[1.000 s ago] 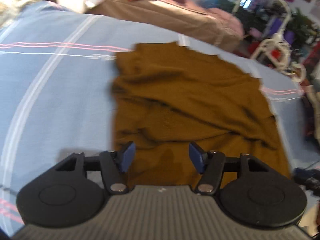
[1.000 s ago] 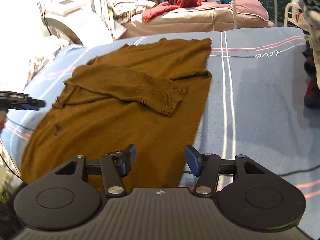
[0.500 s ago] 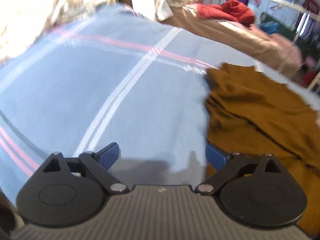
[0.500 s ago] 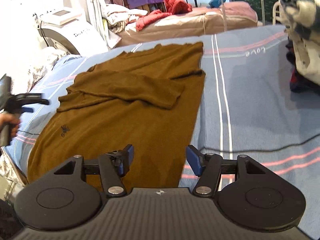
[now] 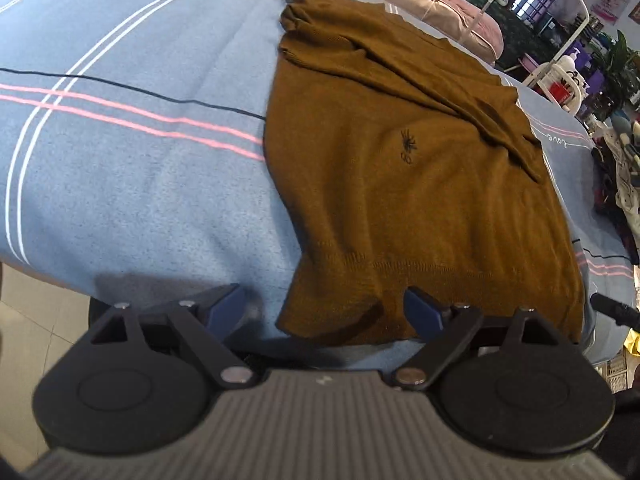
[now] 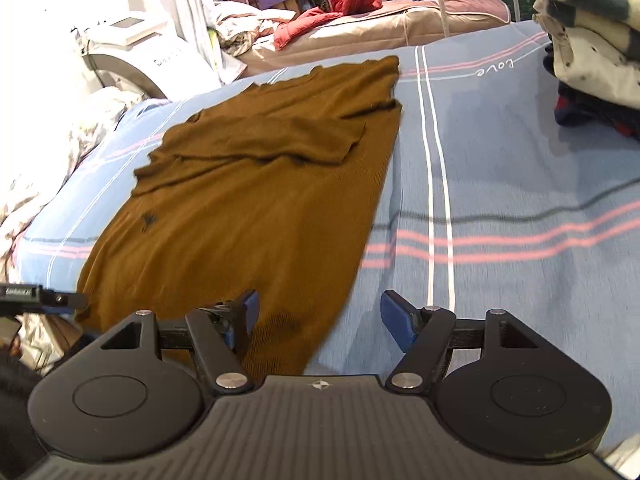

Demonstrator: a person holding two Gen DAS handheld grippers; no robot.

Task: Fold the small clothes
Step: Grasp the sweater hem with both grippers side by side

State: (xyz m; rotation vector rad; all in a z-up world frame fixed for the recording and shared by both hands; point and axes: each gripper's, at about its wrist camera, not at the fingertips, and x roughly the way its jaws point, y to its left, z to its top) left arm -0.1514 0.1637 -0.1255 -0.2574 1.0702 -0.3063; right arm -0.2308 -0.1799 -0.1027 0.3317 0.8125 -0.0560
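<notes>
A brown knit sweater [image 5: 420, 176] lies spread on the blue striped bed cover [image 5: 132, 160], sleeves folded across its upper part, hem toward me. My left gripper [image 5: 324, 310] is open, its jaws either side of the hem's left corner at the bed edge. In the right wrist view the sweater [image 6: 248, 200] lies left of centre. My right gripper [image 6: 316, 314] is open, jaws straddling the hem's right corner. The left gripper's tip [image 6: 44, 298] shows at that view's left edge.
A pile of folded clothes [image 6: 592, 40] sits at the bed's right side. A dark cable [image 6: 520, 216] runs across the cover. A second bed [image 6: 380, 28] with red clothing stands behind. A white machine [image 6: 132, 48] is at back left. Floor tiles [image 5: 36, 320] lie below the bed edge.
My left gripper swung from the sweater's left side back to the hem's left corner at the bed edge. My right gripper opened wider and shifted right onto the hem's right corner.
</notes>
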